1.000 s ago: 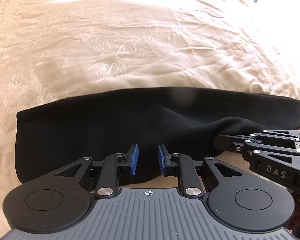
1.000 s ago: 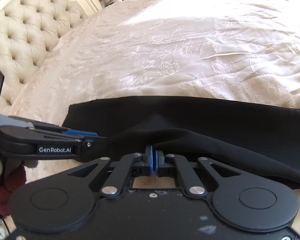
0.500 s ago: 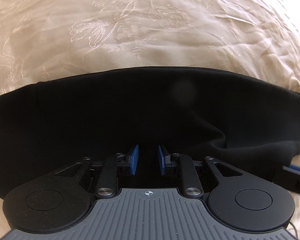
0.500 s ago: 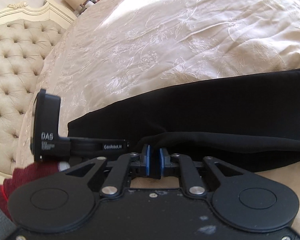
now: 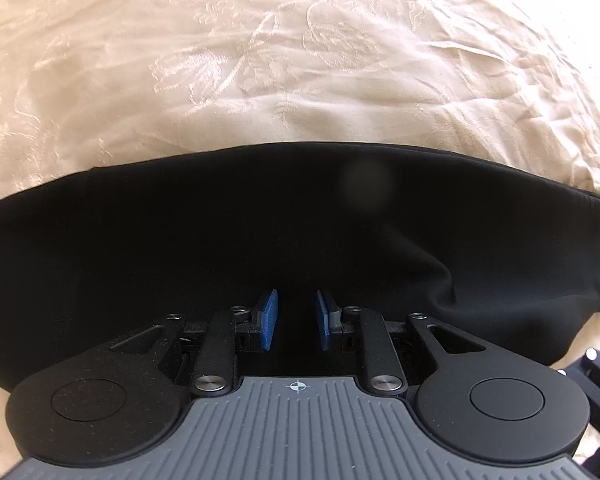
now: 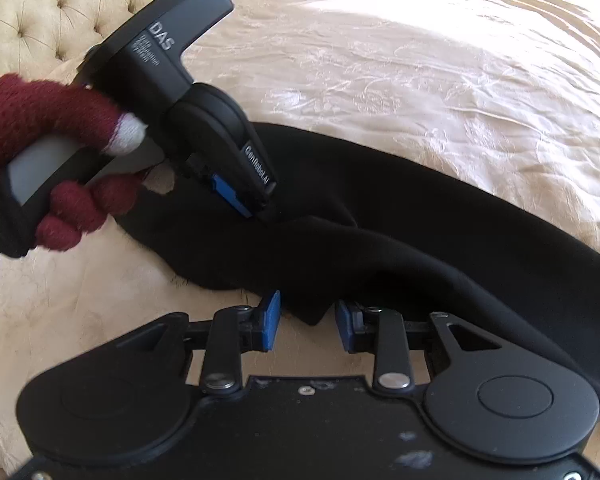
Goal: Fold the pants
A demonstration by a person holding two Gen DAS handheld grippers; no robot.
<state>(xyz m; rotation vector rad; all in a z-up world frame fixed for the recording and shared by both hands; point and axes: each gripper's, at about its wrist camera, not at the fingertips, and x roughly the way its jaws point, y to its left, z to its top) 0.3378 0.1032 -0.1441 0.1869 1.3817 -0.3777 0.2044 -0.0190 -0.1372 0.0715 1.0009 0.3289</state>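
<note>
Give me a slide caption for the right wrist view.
Right claw opening beside black pants on bedspread; left claw presses them.

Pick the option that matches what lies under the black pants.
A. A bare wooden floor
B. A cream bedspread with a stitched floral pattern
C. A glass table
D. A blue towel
B: the black pants are spread over a cream bedspread with raised flower stitching, and the right wrist view shows a tufted headboard behind it.
</note>
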